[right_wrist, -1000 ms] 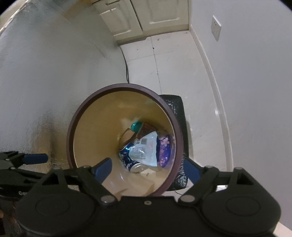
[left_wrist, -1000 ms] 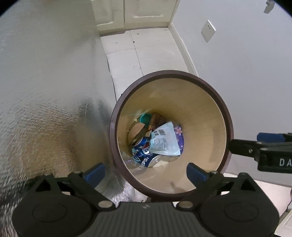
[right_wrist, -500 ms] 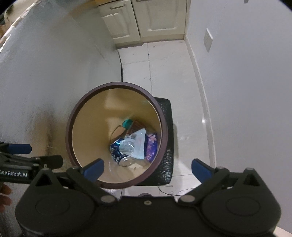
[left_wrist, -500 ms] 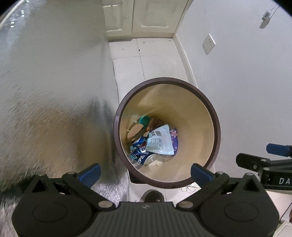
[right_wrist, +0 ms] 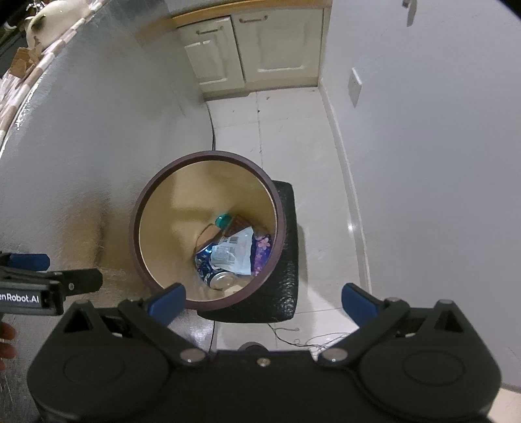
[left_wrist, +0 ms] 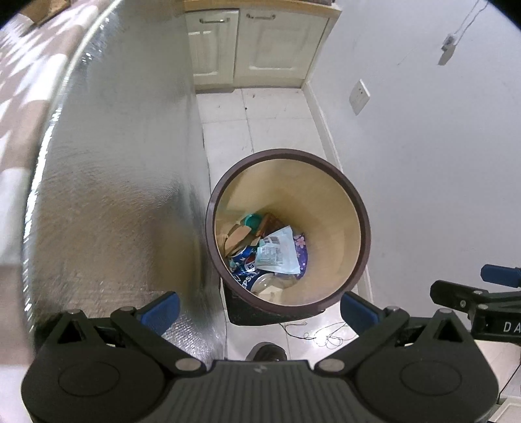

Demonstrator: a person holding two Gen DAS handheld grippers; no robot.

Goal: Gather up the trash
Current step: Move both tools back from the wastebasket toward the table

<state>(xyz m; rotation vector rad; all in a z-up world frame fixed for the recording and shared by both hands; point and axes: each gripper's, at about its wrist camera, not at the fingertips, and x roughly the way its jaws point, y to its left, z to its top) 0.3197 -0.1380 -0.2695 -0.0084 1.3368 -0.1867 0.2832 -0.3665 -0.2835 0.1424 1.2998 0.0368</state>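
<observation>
Both grippers hung over the bin (left_wrist: 355, 208), left gripper (left_wrist: 257, 307) and right gripper (right_wrist: 263, 297) each spread wide with nothing between the fingers; the right one had just finished opening. The trash (left_wrist: 276, 253) sat at the bin's bottom: blue can (right_wrist: 211, 270), white wrapper (right_wrist: 236, 250). My right view alone showed the black mat (right_wrist: 288, 260) under the bin and a teapot (right_wrist: 55, 16) on the counter; the left alone showed a wall cable (left_wrist: 462, 29).

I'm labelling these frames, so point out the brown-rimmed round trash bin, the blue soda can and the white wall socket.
brown-rimmed round trash bin (left_wrist: 364, 224), left wrist view, right rim
blue soda can (right_wrist: 217, 276), right wrist view, silver top
white wall socket (left_wrist: 359, 97), left wrist view, plate centre
</observation>
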